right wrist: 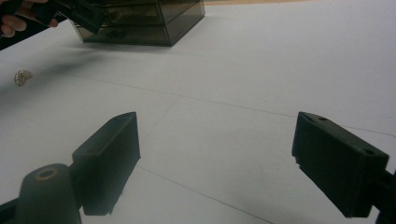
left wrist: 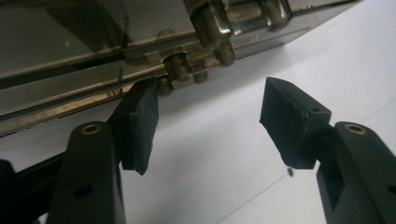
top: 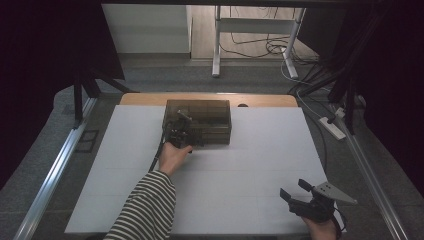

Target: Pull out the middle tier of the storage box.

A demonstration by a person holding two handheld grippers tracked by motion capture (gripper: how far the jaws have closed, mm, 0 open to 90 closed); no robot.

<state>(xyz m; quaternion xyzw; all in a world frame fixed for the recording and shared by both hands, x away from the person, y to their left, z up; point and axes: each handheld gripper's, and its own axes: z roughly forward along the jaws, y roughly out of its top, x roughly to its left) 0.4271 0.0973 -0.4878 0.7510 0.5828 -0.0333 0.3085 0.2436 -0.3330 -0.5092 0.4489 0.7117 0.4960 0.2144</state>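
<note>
- High view: one smoky translucent box (top: 200, 121) stands at the far middle of the white table sheet (top: 250, 165); two grippers are present, one per hand.
- Left gripper (top: 181, 131): held against the box's near-left corner by the left hand (top: 172, 156), whose forearm wears a striped sleeve (top: 147, 207).
- Right gripper (top: 296, 192): low at the near right edge of the sheet, well apart from the box, carrying one grey three-cornered plate (top: 334, 193).
- Left gripper view: the left gripper (left wrist: 208, 123) has its jaws spread wide, nothing between them; one fingertip (left wrist: 140, 116) lies just beside the box's lower edge. Metal hinge or latch fittings (left wrist: 219, 28) on the box (left wrist: 84, 56) are seen here at close range.
- Right gripper view: the right gripper (right wrist: 215, 163) is likewise spread apart and empty above bare sheet. One small pale metallic object (right wrist: 21, 77), too small to identify, lies on the sheet near the box (right wrist: 140, 21).
</note>
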